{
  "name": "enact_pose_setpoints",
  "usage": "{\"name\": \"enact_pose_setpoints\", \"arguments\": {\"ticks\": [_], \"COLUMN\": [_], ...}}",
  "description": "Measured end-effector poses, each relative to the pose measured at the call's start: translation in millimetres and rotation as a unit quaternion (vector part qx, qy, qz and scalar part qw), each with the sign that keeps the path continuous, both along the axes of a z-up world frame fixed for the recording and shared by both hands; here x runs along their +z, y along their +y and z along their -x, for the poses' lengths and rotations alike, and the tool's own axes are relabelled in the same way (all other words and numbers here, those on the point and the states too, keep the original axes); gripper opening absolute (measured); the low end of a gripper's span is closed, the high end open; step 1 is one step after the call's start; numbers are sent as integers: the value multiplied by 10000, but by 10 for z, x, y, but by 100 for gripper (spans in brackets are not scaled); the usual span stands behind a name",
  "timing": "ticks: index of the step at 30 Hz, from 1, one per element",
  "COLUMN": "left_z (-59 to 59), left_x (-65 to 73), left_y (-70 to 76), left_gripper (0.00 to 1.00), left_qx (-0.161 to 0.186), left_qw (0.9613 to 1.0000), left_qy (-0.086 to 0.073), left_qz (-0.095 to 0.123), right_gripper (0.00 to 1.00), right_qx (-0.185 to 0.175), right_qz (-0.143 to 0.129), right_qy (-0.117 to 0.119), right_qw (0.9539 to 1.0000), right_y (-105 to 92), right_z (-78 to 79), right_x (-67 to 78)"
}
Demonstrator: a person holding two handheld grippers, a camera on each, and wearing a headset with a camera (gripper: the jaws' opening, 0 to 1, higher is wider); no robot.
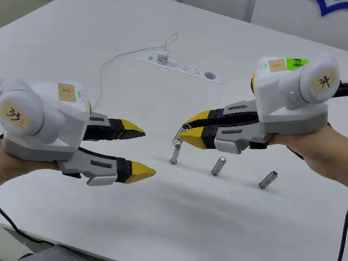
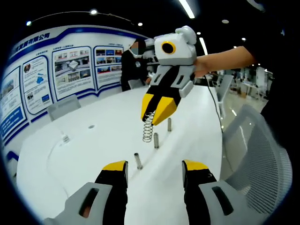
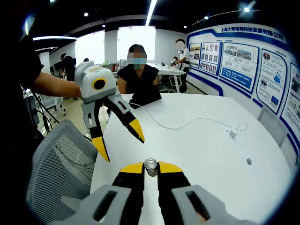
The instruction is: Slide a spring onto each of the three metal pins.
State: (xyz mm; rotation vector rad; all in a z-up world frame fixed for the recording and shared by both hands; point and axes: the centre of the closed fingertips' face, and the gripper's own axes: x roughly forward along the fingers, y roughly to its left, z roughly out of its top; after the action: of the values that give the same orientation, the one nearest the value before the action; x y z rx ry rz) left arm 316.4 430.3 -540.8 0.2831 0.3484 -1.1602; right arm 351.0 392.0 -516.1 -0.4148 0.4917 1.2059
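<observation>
A: Largest item on the list?
B: One white table (image 1: pixel 228 217), carrying all that follows.
A: Tools?
B: Two. First, the left gripper (image 1: pixel 147 153), at the table's left side, with its jaws spread wide and nothing between them. Second, the right gripper (image 1: pixel 185 129), with its yellow tips clamped on the top of the spring (image 1: pixel 178 138), which hangs down from them.
A: Fixtures?
B: One white power strip (image 1: pixel 179 66) on the far side, well apart from the work.
A: Pins?
B: Three in a row. The bare pin (image 1: pixel 174 156) stands just below the hanging spring. To its right are the second pin (image 1: pixel 218 166) and third pin (image 1: pixel 267 179), each ringed by a fitted spring (image 1: pixel 219 163).
</observation>
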Motion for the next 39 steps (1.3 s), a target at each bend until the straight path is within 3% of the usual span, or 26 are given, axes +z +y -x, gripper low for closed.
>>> {"name": "enact_pose_setpoints", "arguments": {"ticks": [8, 23, 30, 34, 39], "left_z": [-11, -43, -104, -115, -122], "left_x": [-2, -107, -94, -119, -132], "left_y": [8, 119, 176, 184, 186], "left_gripper": [69, 88, 89, 89, 89], "left_qx": [115, 277, 469, 492, 515], "left_qw": [9998, 9990, 9982, 9981, 9976], "left_qy": [134, 340, 338, 351, 423], "left_qz": [121, 26, 147, 102, 163], "right_gripper": [10, 11, 11, 11, 11], "right_qx": [-391, -708, -682, -662, -681], "right_qz": [132, 157, 246, 345, 220], "right_qy": [134, 353, 513, 523, 601], "right_qw": [9991, 9967, 9960, 9958, 9956], "right_y": [-153, -85, -72, -80, -43], "right_z": [-237, -422, -427, -443, -477], "right_x": [-176, -471, -586, -641, -633]}}
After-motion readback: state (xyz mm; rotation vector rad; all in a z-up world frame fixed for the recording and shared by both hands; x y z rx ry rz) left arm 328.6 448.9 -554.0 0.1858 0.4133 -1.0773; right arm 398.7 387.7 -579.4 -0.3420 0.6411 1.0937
